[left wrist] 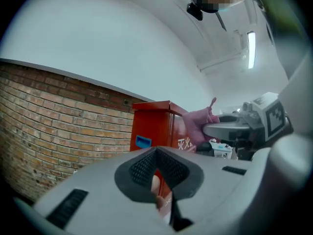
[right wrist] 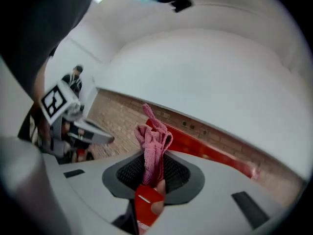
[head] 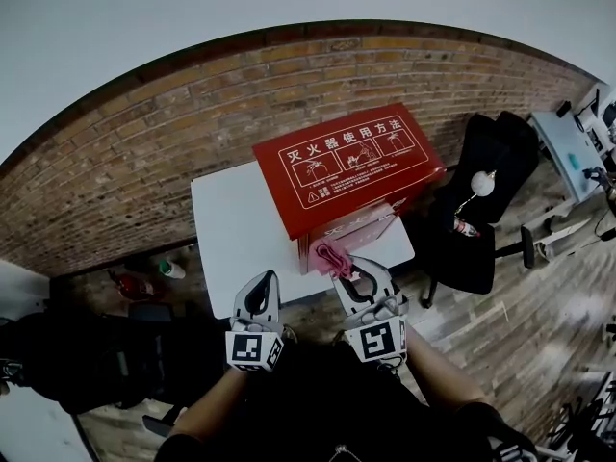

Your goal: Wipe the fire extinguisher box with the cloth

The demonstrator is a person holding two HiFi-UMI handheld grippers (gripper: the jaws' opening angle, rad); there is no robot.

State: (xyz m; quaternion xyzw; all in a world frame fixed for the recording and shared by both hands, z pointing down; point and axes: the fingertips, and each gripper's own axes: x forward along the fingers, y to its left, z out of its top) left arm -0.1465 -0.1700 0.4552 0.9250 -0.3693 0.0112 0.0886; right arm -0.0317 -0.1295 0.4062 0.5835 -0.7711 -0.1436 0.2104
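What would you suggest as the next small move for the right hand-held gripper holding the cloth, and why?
Probably ease the right hand-held gripper forward so the pink cloth presses against the front of the red fire extinguisher box. The cloth is clamped in its jaws right beside that face, though contact isn't clear, and the left hand-held gripper hangs back, shut and empty.

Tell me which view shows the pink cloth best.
The right gripper view: the cloth stands dead centre, pinched in the jaws of the right gripper. The head view shows only a small pink bunch against the red box. The left gripper view shows it from the side, beside the box.
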